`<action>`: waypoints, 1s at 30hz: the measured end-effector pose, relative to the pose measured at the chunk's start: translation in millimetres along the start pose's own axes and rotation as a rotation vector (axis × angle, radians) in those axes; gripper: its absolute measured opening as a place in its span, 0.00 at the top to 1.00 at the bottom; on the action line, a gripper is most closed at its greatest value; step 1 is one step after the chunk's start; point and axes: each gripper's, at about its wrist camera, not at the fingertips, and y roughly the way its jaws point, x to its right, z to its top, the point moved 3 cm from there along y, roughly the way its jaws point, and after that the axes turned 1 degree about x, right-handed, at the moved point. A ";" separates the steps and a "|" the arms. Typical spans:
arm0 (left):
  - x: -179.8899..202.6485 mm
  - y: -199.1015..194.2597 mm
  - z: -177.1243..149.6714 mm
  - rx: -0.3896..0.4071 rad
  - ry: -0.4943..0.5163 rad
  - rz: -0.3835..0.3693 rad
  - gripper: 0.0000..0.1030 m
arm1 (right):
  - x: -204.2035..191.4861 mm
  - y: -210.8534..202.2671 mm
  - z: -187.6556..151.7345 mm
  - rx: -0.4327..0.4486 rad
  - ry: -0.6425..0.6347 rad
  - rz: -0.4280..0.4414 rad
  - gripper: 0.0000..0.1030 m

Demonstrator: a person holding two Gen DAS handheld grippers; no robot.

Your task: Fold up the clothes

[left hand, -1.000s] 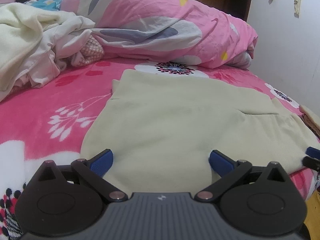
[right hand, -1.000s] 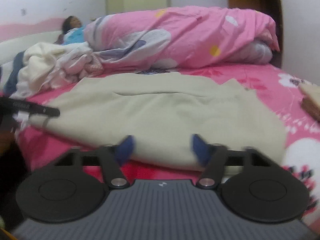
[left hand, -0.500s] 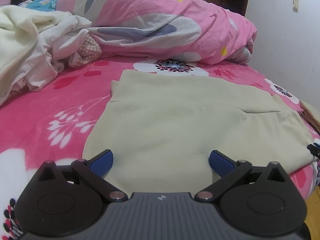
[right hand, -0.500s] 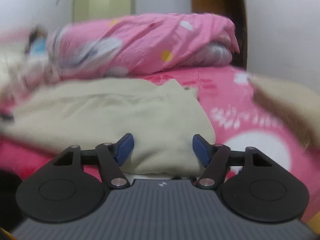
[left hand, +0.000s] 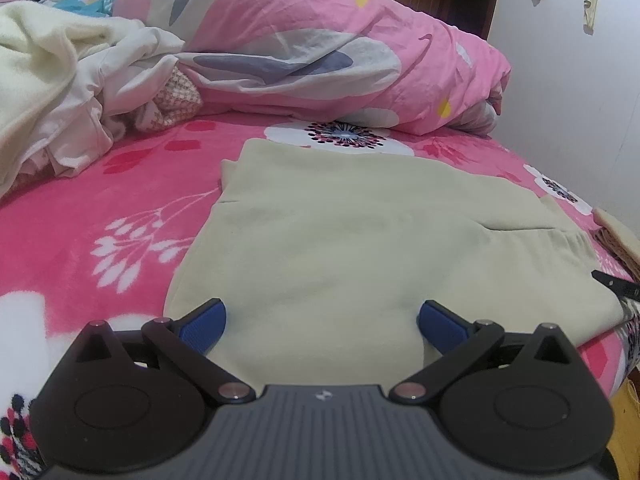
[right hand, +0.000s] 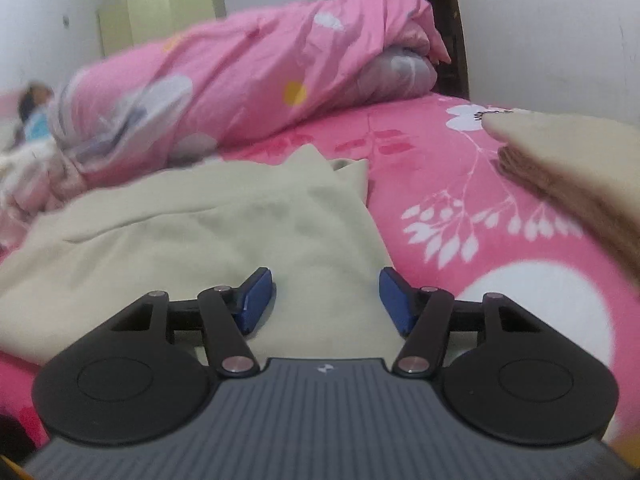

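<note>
— From the left wrist camera, what's on the bed?

— A pale cream-beige knit garment (left hand: pixel 360 248) lies spread flat on the bright pink floral fleece bedspread (left hand: pixel 120 208). Its long axis runs across the view, left to right, with its near edge under the left gripper (left hand: pixel 322 318). A horizontal fold line crosses its right part, and a small corner juts out at the far left.

— And that gripper?

— Its blue-padded fingers (left hand: pixel 202 322) stand wide apart over the near hem, gripping nothing. Whether they touch the cloth I can't tell.

— Anything behind?

— A rolled pink quilt with grey and white flowers (left hand: pixel 320 48) lies along the far side, and a heap of cream and white laundry (left hand: pixel 60 80) at the left. A black tip of the other tool (left hand: pixel 616 286) shows at the garment's right end.

— Now the right wrist camera.

— It's blurry. The same garment (right hand: pixel 224 232) stretches away to the left from the right gripper (right hand: pixel 326 300), its right end bunched into two pointed corners towards the quilt (right hand: pixel 260 80). The blue fingers (right hand: pixel 256 300) are spread over that end, holding nothing.

— To the right?

— A folded stack of tan and cream cloth (right hand: pixel 568 160) sits on the bedspread (right hand: pixel 440 200), apart from the garment.
</note>
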 end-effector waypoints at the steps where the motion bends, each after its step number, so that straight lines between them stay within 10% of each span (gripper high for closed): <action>1: 0.1 0.1 -0.1 0.001 -0.001 0.000 0.00 | 0.0 2.9 1.5 -0.014 -0.002 -0.014 0.47; 7: -0.2 1.2 -0.5 0.003 -0.002 -0.002 0.00 | -7.3 5.2 47.7 0.085 0.111 0.033 0.51; 11: -1.2 0.5 -1.1 0.006 -0.005 -0.007 0.00 | -3.6 63.7 29.4 -0.087 0.084 -0.037 0.57; 20: -2.6 0.1 -1.2 0.009 -0.001 -0.005 0.00 | -29.6 50.7 76.5 -0.085 0.116 -0.001 0.58; 30: -0.6 0.0 -2.4 0.011 -0.011 -0.011 0.00 | -49.4 126.9 66.4 -0.225 0.142 -0.014 0.60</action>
